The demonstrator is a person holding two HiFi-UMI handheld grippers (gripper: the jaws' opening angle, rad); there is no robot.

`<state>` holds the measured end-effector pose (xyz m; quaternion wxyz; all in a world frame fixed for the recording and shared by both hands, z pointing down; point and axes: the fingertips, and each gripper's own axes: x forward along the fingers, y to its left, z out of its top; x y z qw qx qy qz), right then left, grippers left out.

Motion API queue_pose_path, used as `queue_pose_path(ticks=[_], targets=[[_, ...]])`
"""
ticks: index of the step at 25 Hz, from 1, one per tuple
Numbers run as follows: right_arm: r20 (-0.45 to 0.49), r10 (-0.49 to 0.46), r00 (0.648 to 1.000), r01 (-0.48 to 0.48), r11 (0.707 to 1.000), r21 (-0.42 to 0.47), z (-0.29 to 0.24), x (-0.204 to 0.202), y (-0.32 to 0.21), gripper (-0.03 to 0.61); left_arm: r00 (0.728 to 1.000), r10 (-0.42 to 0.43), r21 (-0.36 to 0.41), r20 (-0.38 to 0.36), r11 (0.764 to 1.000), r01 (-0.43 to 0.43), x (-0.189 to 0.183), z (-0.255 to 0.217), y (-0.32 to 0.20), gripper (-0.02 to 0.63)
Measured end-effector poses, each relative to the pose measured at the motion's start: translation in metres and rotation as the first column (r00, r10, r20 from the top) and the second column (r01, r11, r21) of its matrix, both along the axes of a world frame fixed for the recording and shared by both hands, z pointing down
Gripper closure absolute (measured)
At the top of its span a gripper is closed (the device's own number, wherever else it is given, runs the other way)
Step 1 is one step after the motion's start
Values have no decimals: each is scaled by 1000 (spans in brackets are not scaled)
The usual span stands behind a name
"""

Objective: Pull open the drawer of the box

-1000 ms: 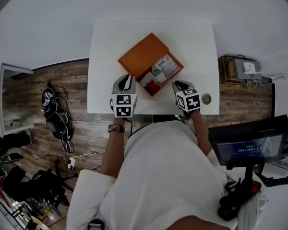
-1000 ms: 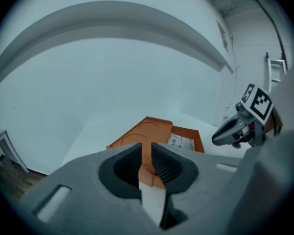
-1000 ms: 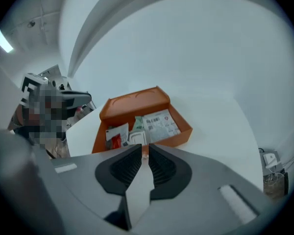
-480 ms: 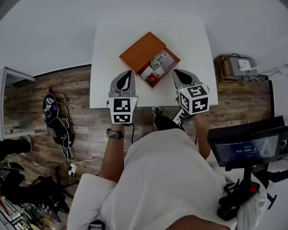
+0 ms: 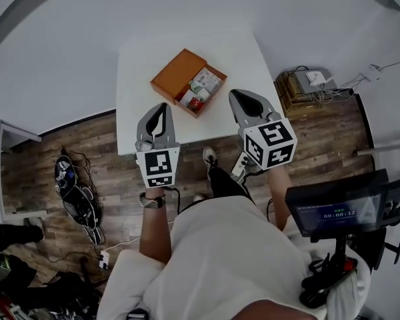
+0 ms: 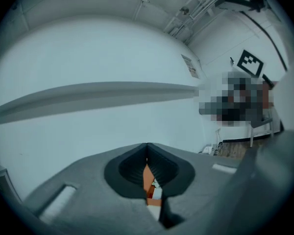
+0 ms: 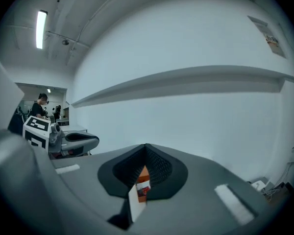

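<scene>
The orange box (image 5: 178,75) lies on the white table (image 5: 237,59), its drawer (image 5: 199,92) pulled out toward me with small packets inside. Both grippers are lifted well above the table's near edge, pointing almost level at the wall. In the head view my left gripper (image 5: 162,105) is in front of the box's left side and my right gripper (image 5: 235,93) is to the right of the drawer. Both are shut and hold nothing. A sliver of the box shows below the closed tips of the left gripper (image 6: 147,146) and the right gripper (image 7: 146,146).
A screen on a stand (image 5: 333,209) is at my right. A low wooden crate with devices and cables (image 5: 303,89) sits right of the table. Bags and cords (image 5: 73,179) lie on the wood floor at left. A person (image 7: 39,106) stands far off.
Both grippers have risen from the table's front edge, near the drawer, and now look much larger in the head view. The drawer stays open and the box has not moved on the table.
</scene>
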<state>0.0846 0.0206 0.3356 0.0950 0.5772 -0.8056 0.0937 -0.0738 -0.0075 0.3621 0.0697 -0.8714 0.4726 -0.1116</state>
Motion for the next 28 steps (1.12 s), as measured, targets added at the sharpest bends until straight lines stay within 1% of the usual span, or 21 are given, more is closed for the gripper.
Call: queue_pose_path(ticks=[3,5,9,13,17,28], targets=[[-4,27,1000,-27,997,78,-40,-11,49,577,1000,28,74,-14,997,-27,-10,-37,43,607],[-8,40,999,-39,992,118,-58,-12,68,577,999,50,115,-18,992,-47,-11,-56,62,607],[-4,42,999,-41,981,187,-84,-19,94,577,998,61,190,-20,980,-57,-21,-89,93,607],[-9,25,1000,-23,977,213,-97,-25,97,577,998,66,240,-20,969,-59,-23,-111,103,607],[-47,19,999,-8,976,220,-99,-31,96,578,998,61,252,-21,966,-54,-25,-119,103,607],[-49,6,999,5,974,226,-102,-34,93,577,997,66,258,-25,964,-58,-25,-125,103,607]])
